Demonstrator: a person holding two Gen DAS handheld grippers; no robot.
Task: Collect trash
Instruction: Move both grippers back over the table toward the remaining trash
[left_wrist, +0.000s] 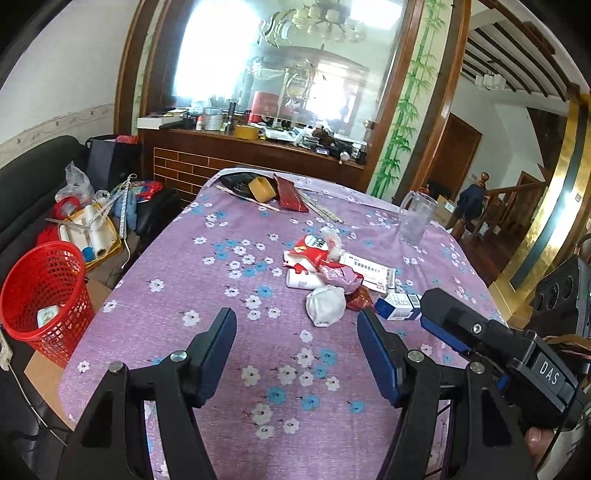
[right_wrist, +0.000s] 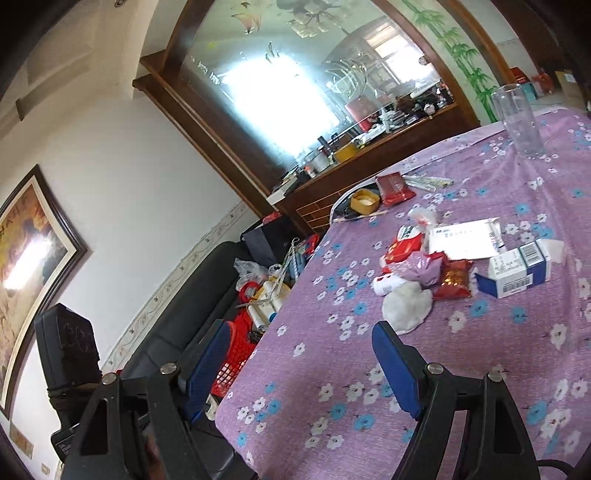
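Observation:
A pile of trash lies mid-table on the purple flowered cloth (left_wrist: 207, 295): a crumpled white wad (left_wrist: 325, 304) (right_wrist: 406, 303), a red wrapper (left_wrist: 308, 253) (right_wrist: 404, 247), a white bottle (left_wrist: 304, 280), a white leaflet (left_wrist: 369, 271) (right_wrist: 463, 238) and a blue-and-white box (left_wrist: 399, 306) (right_wrist: 517, 271). A red mesh bin (left_wrist: 46, 291) stands on the floor left of the table, holding a small item. My left gripper (left_wrist: 297, 328) is open and empty, just short of the wad. My right gripper (right_wrist: 299, 341) is open and empty; its body shows in the left wrist view (left_wrist: 491, 347).
A clear plastic cup (left_wrist: 415, 216) (right_wrist: 519, 122) stands at the table's far right. A yellow tape roll (left_wrist: 262, 189) and a red packet (left_wrist: 291, 194) lie at the far end. A cluttered sofa (left_wrist: 22, 184) is on the left, a wooden sideboard (left_wrist: 255, 158) behind.

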